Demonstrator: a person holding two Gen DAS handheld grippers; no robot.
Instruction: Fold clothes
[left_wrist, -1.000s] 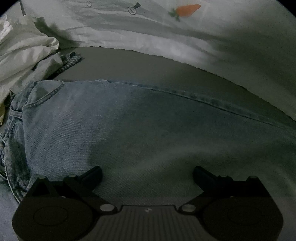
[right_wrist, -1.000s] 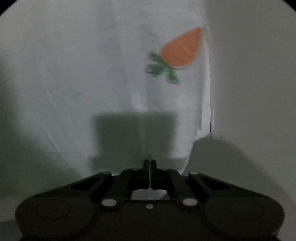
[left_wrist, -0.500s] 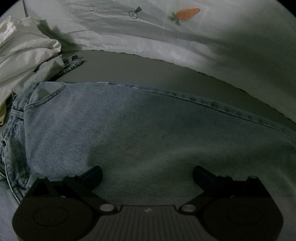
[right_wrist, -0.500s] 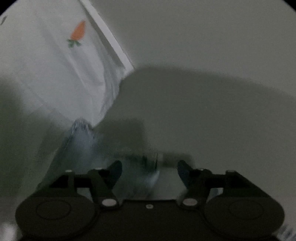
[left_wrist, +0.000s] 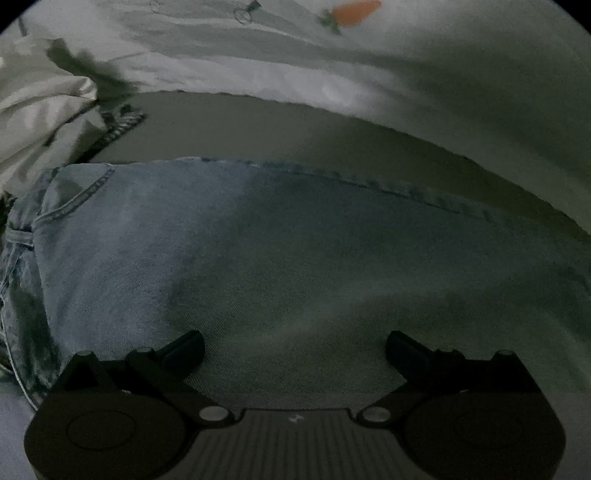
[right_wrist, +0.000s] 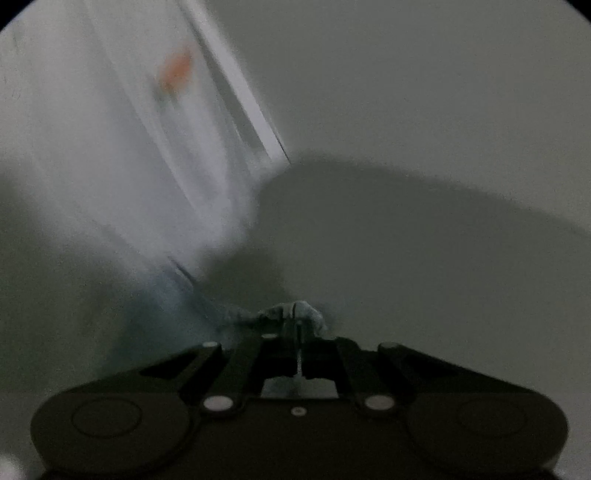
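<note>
Two grippers, one pair of jeans (left_wrist: 280, 258). Jeans: pale denim, spread flat on grey surface, long axis running 9 to 3 o'clock across left wrist view, waistband and pocket at 9. Left gripper (left_wrist: 295, 350): fingers wide apart, empty, poised over mid-leg denim lying at 12 o'clock. Right gripper (right_wrist: 295, 325): fingers together, clamped on bunched denim edge, view blurred. White carrot-print sheet (left_wrist: 369, 55) beyond at 12. Judgement: right hand carries the fold; left nearer the waist.
</note>
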